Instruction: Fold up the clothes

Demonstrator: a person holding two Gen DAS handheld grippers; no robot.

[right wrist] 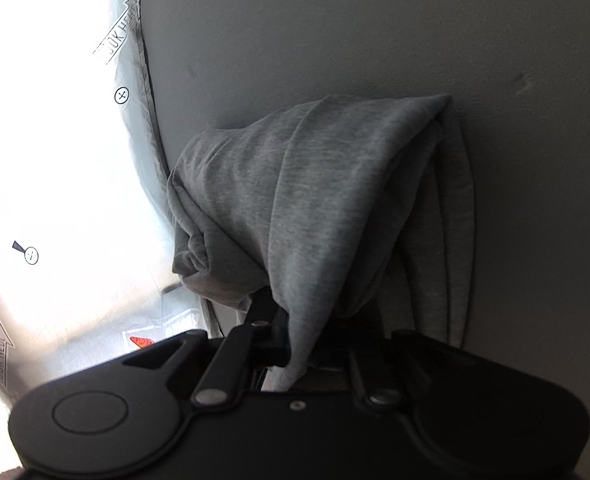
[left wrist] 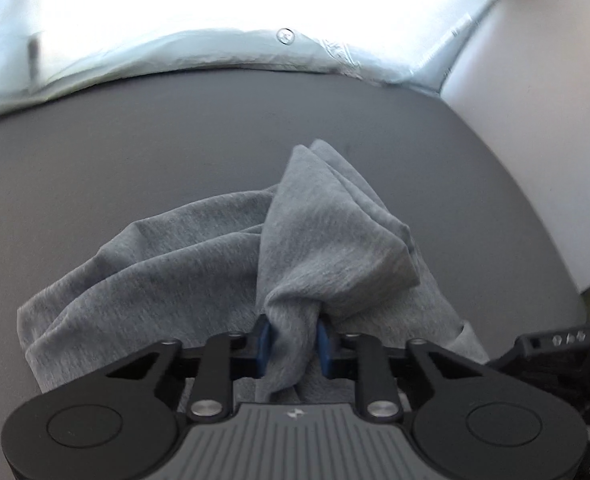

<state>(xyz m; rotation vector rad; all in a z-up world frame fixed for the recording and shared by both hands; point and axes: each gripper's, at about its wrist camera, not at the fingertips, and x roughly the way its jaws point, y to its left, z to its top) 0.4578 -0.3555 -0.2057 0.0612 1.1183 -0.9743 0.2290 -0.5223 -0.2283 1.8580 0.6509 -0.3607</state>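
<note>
A grey heather garment (left wrist: 199,252) lies bunched on a dark grey table (left wrist: 135,152). My left gripper (left wrist: 293,338) is shut on a gathered fold of it, between blue pads (left wrist: 263,340). In the right wrist view the same grey garment (right wrist: 295,200) hangs draped over my right gripper (right wrist: 295,344), which is shut on a fold of it; the cloth hides the right finger. The right gripper's black body (left wrist: 555,344) shows at the left wrist view's right edge.
A bright, crinkled plastic sheet (left wrist: 255,52) with printed marks lies along the table's far edge and fills the left of the right wrist view (right wrist: 55,160). A pale wall (left wrist: 535,120) stands to the right and also shows in the right wrist view (right wrist: 375,40).
</note>
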